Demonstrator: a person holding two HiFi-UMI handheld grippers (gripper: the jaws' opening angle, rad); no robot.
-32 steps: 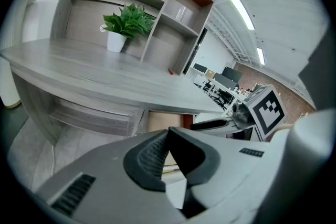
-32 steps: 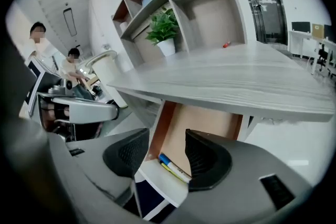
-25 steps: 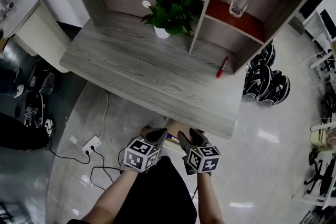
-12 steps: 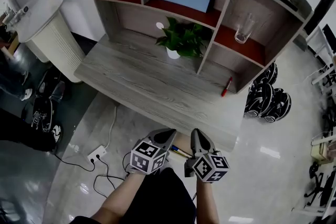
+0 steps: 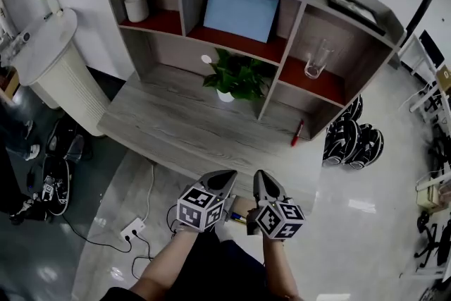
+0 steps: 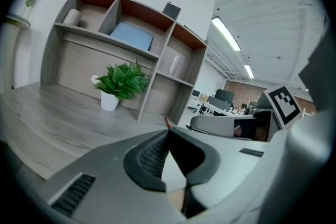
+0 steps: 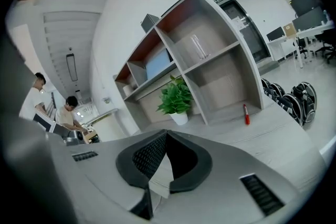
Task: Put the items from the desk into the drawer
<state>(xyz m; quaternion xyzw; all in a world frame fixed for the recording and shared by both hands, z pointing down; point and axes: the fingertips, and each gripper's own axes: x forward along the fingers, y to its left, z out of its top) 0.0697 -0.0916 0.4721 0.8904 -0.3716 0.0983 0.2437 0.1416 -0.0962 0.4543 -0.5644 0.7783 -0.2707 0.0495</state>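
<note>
A red marker point(image 5: 297, 132) lies on the grey wooden desk point(image 5: 176, 130) at its right end, below the shelf unit; the right gripper view also shows this marker point(image 7: 245, 114). My left gripper point(image 5: 229, 177) and right gripper point(image 5: 258, 177) hang side by side at the desk's front edge, both pointing at the desk. In the left gripper view the left gripper point(image 6: 168, 131) has its pads meeting at the tips, with nothing between them. The right gripper point(image 7: 167, 135) is shut and empty too. Between the two grippers, under the desk edge, a sliver of the drawer point(image 5: 238, 216) shows pens.
A potted plant point(image 5: 236, 79) stands mid-desk against the shelf unit, which holds a glass point(image 5: 317, 60), a blue panel point(image 5: 241, 12) and a white cylinder point(image 5: 136, 7). A power strip point(image 5: 132, 228) with cables lies on the floor at left. Black wheels point(image 5: 352, 141) sit right of the desk.
Both grippers have risen in front of the desk edge. The head view has tilted up, showing the whole shelf unit. The red marker has not moved.
</note>
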